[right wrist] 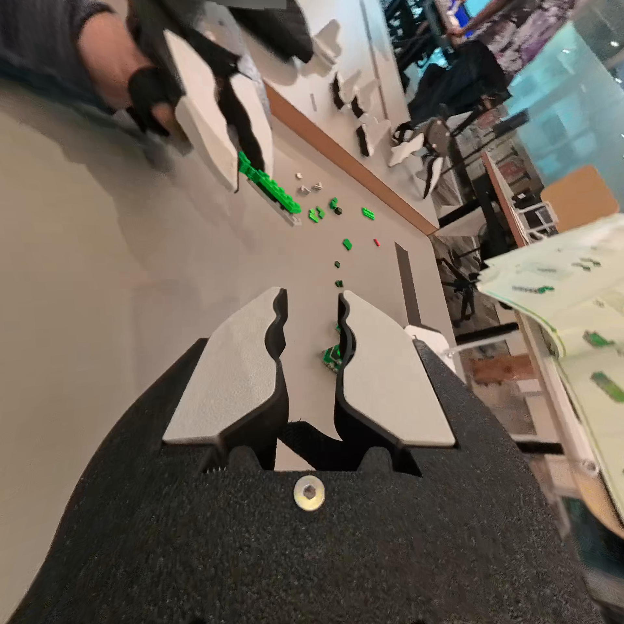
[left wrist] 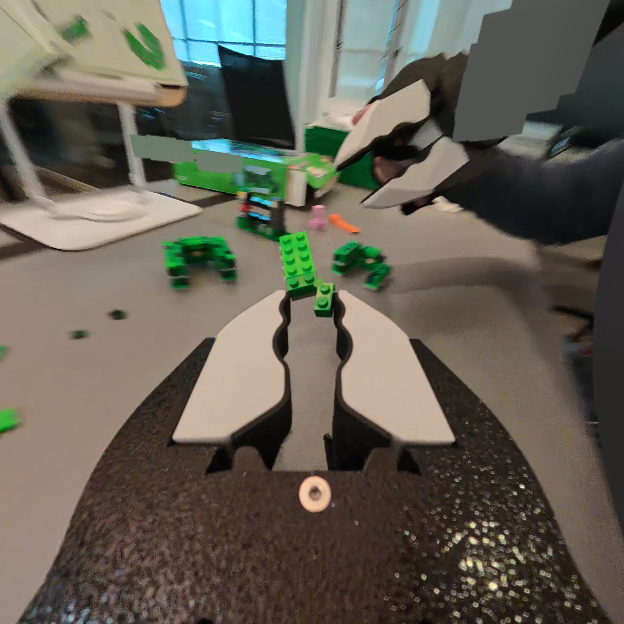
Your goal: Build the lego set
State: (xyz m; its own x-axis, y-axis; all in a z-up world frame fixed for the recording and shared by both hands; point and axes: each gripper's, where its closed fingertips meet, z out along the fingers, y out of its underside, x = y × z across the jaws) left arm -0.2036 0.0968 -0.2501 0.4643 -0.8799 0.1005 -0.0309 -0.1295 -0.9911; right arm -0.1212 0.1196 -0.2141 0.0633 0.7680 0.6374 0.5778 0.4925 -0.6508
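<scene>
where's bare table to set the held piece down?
Bare table runs from the left gripper out to the two dark studs; likewise right of the folded green figure. Crowded: the middle strip from the green arch to the box.

i can't read any writing from here. the green box (left wrist: 256, 169) at the back of the table has printing and a small logo patch, but it is blurred and partly masked. the open booklet (right wrist: 574, 304) on its stand shows only green brick drawings; any step numbers there are smeared by motion.
</scene>
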